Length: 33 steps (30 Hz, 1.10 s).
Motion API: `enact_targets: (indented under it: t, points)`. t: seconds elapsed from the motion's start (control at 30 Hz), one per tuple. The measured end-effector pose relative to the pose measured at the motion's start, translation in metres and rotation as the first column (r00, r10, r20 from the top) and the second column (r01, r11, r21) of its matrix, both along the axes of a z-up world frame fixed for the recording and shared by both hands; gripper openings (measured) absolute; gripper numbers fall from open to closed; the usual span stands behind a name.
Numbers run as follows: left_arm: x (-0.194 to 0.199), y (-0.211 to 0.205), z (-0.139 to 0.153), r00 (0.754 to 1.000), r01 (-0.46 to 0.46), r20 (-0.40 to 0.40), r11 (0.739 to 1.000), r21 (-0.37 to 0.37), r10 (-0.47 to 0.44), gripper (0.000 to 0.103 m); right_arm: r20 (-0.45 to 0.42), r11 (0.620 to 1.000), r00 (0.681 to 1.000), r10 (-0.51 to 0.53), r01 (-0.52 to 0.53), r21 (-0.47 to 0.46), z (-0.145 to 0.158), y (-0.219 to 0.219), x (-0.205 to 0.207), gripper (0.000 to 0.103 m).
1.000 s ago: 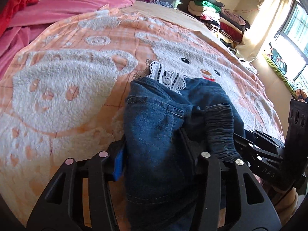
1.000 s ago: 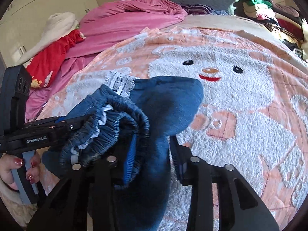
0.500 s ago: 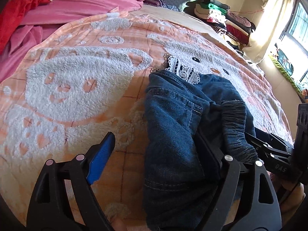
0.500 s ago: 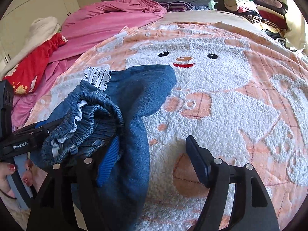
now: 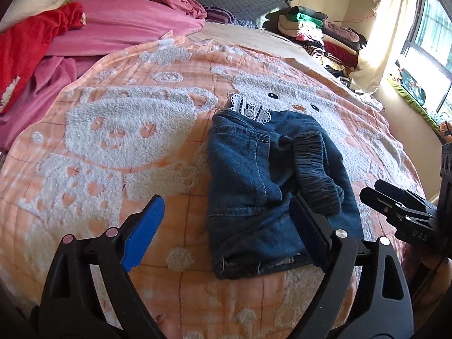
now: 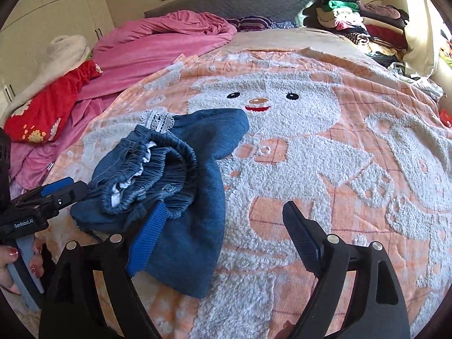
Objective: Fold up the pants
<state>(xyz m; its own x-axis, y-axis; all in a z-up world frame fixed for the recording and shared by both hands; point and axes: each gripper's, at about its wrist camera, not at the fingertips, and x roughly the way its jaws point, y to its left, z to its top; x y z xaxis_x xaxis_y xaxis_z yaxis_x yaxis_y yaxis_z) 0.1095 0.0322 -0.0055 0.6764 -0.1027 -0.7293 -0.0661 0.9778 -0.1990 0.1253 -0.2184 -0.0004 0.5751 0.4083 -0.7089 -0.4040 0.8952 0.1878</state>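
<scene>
Pants (image 5: 262, 186) folded on orange bear blanket (image 5: 113, 147), both tongs opening, empty.

folded denim pants (image 5: 254, 186) lie on the peach blanket (image 5: 113, 130); left claw (image 5: 226, 234) opening, pads off them.

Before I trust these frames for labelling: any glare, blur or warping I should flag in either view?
Left wrist view: the window and curtain at upper right are blown out by sun; the jeans stay sharp. Right wrist view: even light, glare only at the right edge. Both views: fisheye bends the bedspread into a dome, with dark corners; no motion blur.
</scene>
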Motion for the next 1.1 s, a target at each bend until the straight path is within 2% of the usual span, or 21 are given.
enact_targets:
  t: [0.07, 0.23, 0.3, 0.83, 1.1]
  points:
    - [-0.009, -0.002, 0.004, 1.0, 0.001, 0.007, 1.0, 0.009, -0.001, 0.087, 0.023, 1.0, 1.0, -0.005, 0.005, -0.001, 0.008, 0.0, -0.01, 0.091]
    - [-0.028, -0.005, 0.012, 1.0, 0.006, 0.021, 1.0, 0.021, -0.006, 0.093, 0.058, 1.0, 0.998, -0.007, 0.008, -0.001, 0.023, -0.001, -0.031, 0.092]
    - [-0.036, -0.006, 0.015, 1.0, 0.007, 0.027, 1.0, 0.028, -0.008, 0.093, 0.07, 1.0, 0.997, -0.008, 0.008, -0.006, 0.026, 0.0, -0.039, 0.099]
    - [-0.088, -0.01, 0.022, 0.999, 0.008, 0.04, 0.999, 0.047, -0.01, 0.093, 0.127, 0.999, 0.992, -0.021, 0.024, -0.021, 0.039, -0.003, -0.103, 0.098]
    - [-0.101, -0.015, 0.017, 0.999, 0.015, 0.031, 0.999, 0.043, -0.016, 0.093, 0.124, 0.999, 0.992, -0.037, 0.041, -0.034, 0.033, -0.007, -0.121, 0.098]
